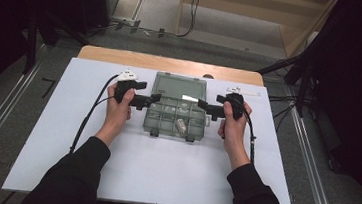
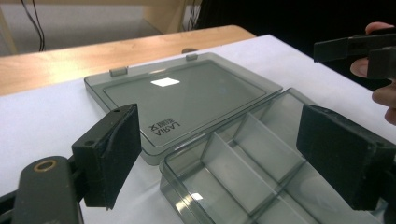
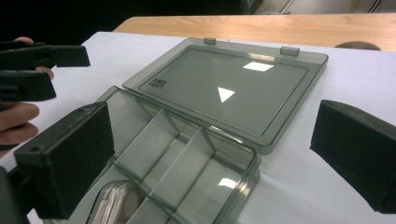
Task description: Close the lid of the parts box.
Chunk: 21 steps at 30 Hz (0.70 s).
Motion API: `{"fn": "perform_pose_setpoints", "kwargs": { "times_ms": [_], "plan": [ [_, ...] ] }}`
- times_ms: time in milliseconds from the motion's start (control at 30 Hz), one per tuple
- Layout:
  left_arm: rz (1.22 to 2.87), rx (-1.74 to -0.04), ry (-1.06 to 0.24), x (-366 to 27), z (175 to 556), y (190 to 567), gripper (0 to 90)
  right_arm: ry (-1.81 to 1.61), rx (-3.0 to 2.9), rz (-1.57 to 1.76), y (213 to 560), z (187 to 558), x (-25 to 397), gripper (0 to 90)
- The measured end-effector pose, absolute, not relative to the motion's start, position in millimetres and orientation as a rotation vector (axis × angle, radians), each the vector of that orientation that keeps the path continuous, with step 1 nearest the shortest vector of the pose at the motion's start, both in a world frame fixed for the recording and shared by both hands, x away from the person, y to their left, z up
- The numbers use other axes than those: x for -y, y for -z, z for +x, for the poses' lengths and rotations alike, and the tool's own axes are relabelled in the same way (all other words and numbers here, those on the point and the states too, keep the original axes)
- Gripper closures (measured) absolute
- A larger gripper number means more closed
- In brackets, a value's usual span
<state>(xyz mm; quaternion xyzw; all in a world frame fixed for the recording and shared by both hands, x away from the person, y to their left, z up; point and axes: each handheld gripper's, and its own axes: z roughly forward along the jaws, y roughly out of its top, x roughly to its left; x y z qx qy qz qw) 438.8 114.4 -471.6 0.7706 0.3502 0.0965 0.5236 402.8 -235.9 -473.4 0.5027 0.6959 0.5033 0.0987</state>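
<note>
Two hand-held grippers flank an open organiser box (image 1: 175,112) at the middle of the white table (image 1: 65,136). Left gripper (image 1: 157,97) and right gripper (image 1: 200,103) both hover with jaws spread apart over the box's side edges, its smoky lid (image 1: 179,86) lying flat on the far side.

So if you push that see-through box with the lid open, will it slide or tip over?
The box would probably slide, not tip: it is low and flat, and its open lid lies back on the smooth white table. It likely feels stiff, since walls and dividers look like hard plastic. It seems light too, with most compartments empty. Both grippers' fingers are open beside it.
</note>
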Motion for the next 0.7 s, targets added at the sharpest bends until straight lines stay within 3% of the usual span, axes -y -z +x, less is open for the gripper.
{"fn": "perform_pose_setpoints", "kwargs": {
  "times_ms": [400, 700],
  "plan": [
    [1.825, -0.947, -0.137, -114.8, 465.2, 482.5, 13.2, -1.499, -2.086, 1.545, 481.9, 425.4, 233.7, 0.0],
    [1.847, -1.036, -0.146, -108.5, 473.2, 487.8, 15.6, -1.497, -2.122, 1.561, 483.8, 439.0, 231.9, 0.0]
  ]
}}
